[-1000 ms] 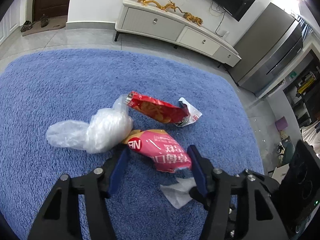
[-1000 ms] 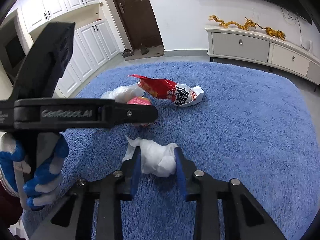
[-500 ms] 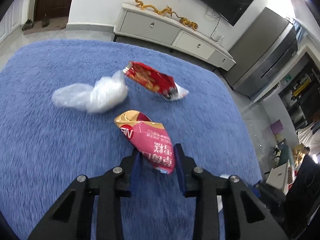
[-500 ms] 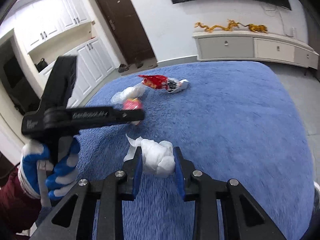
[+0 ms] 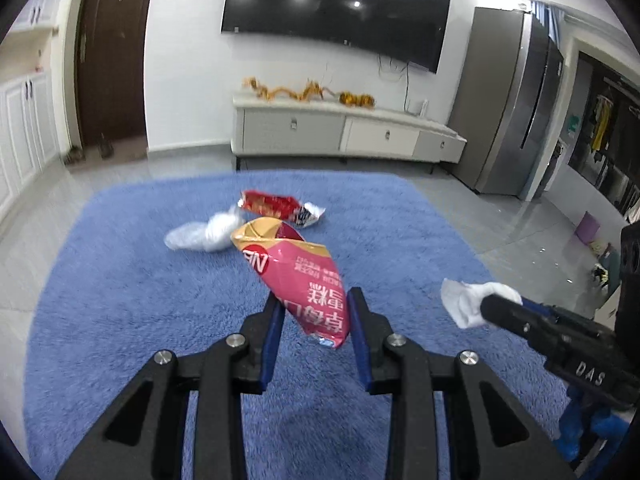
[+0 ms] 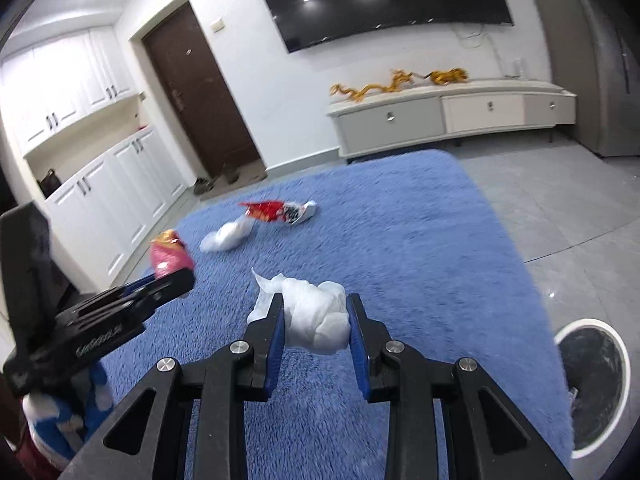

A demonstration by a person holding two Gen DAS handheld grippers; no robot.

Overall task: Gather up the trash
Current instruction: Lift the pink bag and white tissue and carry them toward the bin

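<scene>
My left gripper (image 5: 315,312) is shut on a pink snack bag (image 5: 298,272), held up off the blue rug (image 5: 120,300). My right gripper (image 6: 316,316) is shut on a crumpled white tissue (image 6: 316,312), also lifted. In the left wrist view the right gripper (image 5: 490,308) shows at the right with the tissue (image 5: 468,300). In the right wrist view the left gripper (image 6: 180,276) shows at the left with the pink bag (image 6: 170,258). A red snack bag (image 5: 276,206) (image 6: 276,211) and a clear plastic bag (image 5: 204,234) (image 6: 226,237) lie on the rug farther off.
A round white-rimmed bin (image 6: 590,364) with a dark inside stands by the rug's right edge. A low white TV cabinet (image 5: 344,136) lines the far wall under a wall TV (image 5: 336,8). A grey fridge (image 5: 508,104) stands at the right. A blue-gloved hand (image 6: 60,412) holds the left gripper.
The left gripper shut on the pink bag and lifted it off the rug. Both grippers rose and tilted up, bringing wall and TV into view. The right kept its hold on the tissue.
</scene>
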